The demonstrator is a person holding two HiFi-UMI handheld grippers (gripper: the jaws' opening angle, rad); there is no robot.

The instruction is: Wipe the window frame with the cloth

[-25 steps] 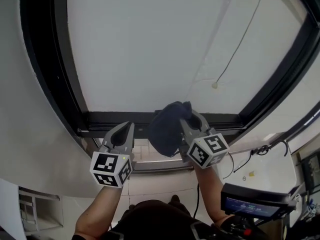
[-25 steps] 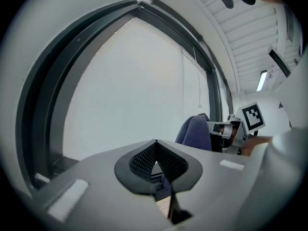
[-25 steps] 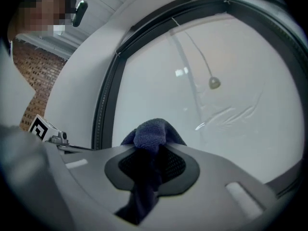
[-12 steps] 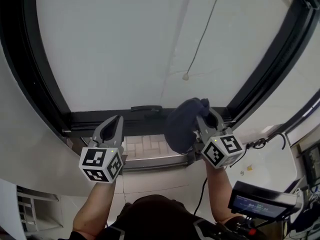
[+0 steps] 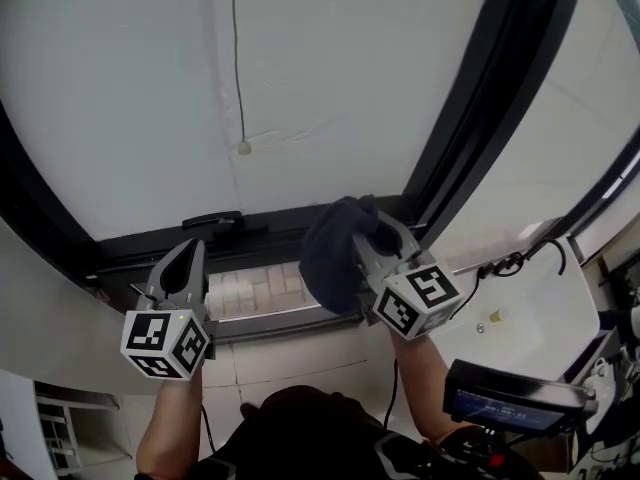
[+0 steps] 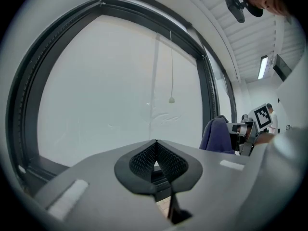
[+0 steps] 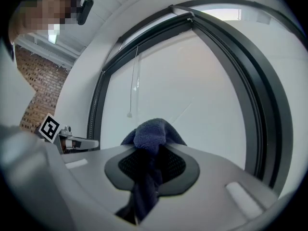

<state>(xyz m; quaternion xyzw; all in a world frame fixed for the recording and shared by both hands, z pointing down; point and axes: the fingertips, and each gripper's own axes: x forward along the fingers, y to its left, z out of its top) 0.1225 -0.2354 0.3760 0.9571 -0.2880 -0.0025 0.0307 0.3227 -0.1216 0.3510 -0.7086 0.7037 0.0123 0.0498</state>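
Note:
A dark blue cloth (image 5: 333, 251) hangs bunched from my right gripper (image 5: 372, 236), which is shut on it. The cloth sits by the lower right corner of the black window frame (image 5: 478, 103), just in front of the bottom rail (image 5: 262, 236); contact cannot be made out. In the right gripper view the cloth (image 7: 151, 134) fills the gap between the jaws, with the frame's upright (image 7: 262, 109) at the right. My left gripper (image 5: 183, 265) is shut on nothing, held before the bottom rail at the left. Its pads (image 6: 147, 159) meet, and the cloth (image 6: 219, 134) shows to its right.
A blind cord with a small pull (image 5: 243, 148) hangs in front of the white pane. Pale tiles (image 5: 250, 288) show below the rail. A white ledge with a cable (image 5: 508, 264) runs at the right, and a dark screen device (image 5: 510, 400) sits at the lower right.
Both grippers and the view have shifted to the right along the bottom rail. The cloth now sits near the frame's right upright. The cord has slid to the left in view.

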